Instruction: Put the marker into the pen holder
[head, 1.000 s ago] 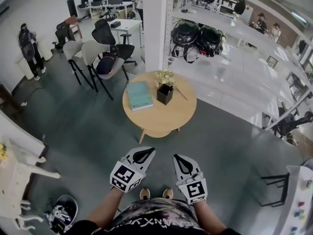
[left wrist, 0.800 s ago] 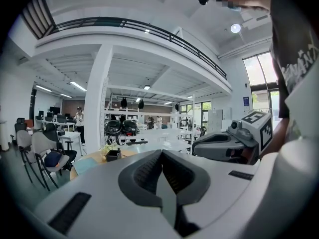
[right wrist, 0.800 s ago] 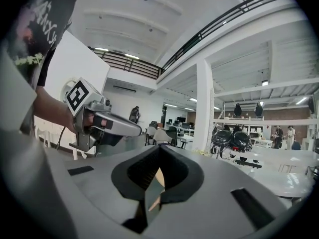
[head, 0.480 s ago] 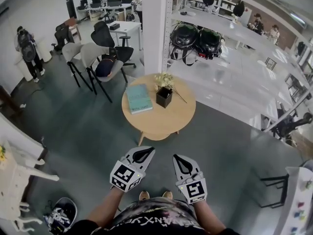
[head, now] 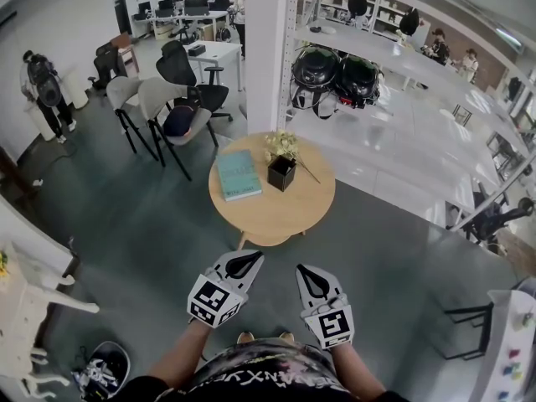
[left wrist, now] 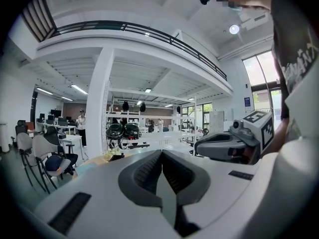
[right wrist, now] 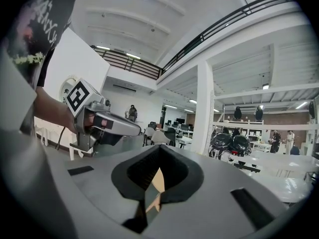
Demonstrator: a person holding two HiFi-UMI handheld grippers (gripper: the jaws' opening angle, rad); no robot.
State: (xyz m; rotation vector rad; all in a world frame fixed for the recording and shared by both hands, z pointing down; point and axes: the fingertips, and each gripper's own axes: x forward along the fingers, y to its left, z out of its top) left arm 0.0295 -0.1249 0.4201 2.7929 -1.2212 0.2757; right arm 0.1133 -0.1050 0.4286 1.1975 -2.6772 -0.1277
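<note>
Left gripper (head: 249, 259): jaws pressed together, nothing between them. Right gripper (head: 306, 271): jaws likewise pressed together and empty. Both are held low in front of the person, side by side, well apart from the work. Round wooden surface (head: 266, 216): stands ahead on the grey floor and carries a teal book (head: 239, 174), a black square pen holder (head: 281, 172) with a pale sprig of flowers (head: 282, 140) at its far side, and a thin dark stick, taken to be the marker (head: 309, 166). The marker lies flat just right of the holder; whether it touches it is too small to tell. Status, as judged: approach only — no part of the task is done. Handling note: close in on the surface first and spread the jaws before reaching. The right gripper is the nearer to the marker. Come across the marker's length and pinch mid-shaft so it does not swing. Lift, tip it upright, and lower it into the holder's open top, clear of the flowers — the holder looks light, so avoid nudging it.
</note>
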